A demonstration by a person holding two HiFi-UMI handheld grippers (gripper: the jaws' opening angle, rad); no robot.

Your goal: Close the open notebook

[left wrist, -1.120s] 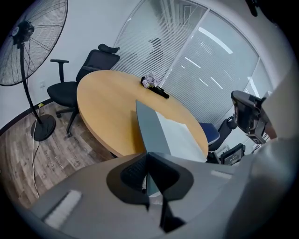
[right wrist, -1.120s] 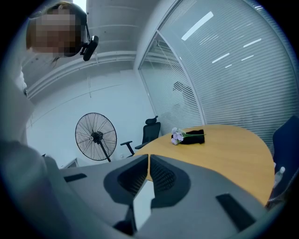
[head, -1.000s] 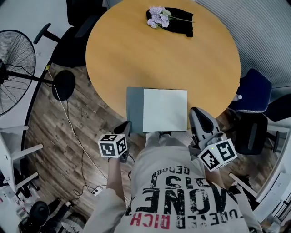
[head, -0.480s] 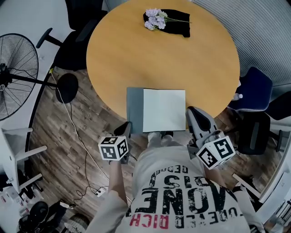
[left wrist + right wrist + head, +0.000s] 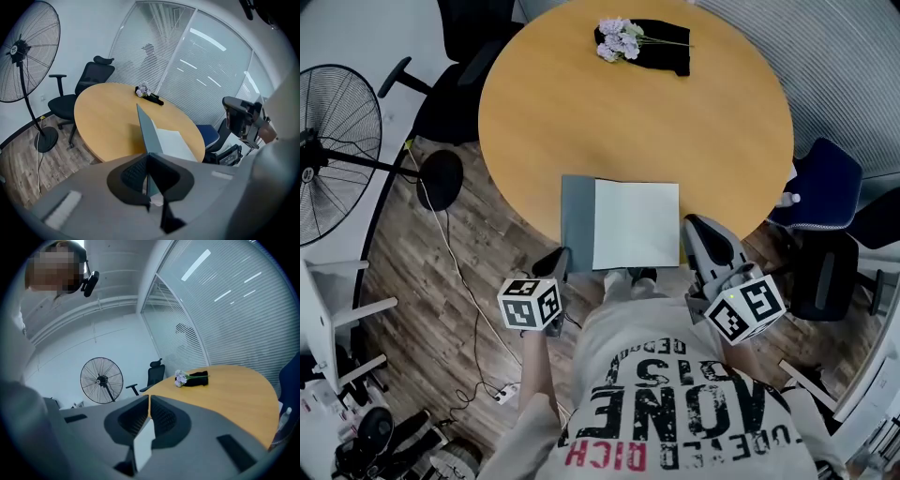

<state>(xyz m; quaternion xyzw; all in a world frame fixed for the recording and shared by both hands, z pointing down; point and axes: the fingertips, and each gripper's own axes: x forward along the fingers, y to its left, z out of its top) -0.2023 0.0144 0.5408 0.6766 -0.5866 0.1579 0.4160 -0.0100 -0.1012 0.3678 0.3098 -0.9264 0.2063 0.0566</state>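
The open notebook lies at the near edge of the round wooden table (image 5: 581,112). Its grey cover (image 5: 577,220) is on the left and its white page (image 5: 636,225) on the right. My left gripper (image 5: 555,264) is at the cover's near left corner. In the left gripper view this gripper (image 5: 148,154) is shut on the grey cover (image 5: 146,133), which rises tilted from the jaws above the page (image 5: 174,143). My right gripper (image 5: 692,225) sits at the page's right edge. In the right gripper view it (image 5: 149,398) is shut with a white sheet (image 5: 143,446) between its jaws.
Purple flowers (image 5: 619,39) on a black cloth (image 5: 670,52) lie at the table's far side. A standing fan (image 5: 328,150) and a black office chair (image 5: 455,84) are to the left, a blue chair (image 5: 825,183) to the right. A cable (image 5: 464,300) runs over the wooden floor.
The left gripper has come up a little with the cover's edge. The right gripper and the page have stayed where they were.
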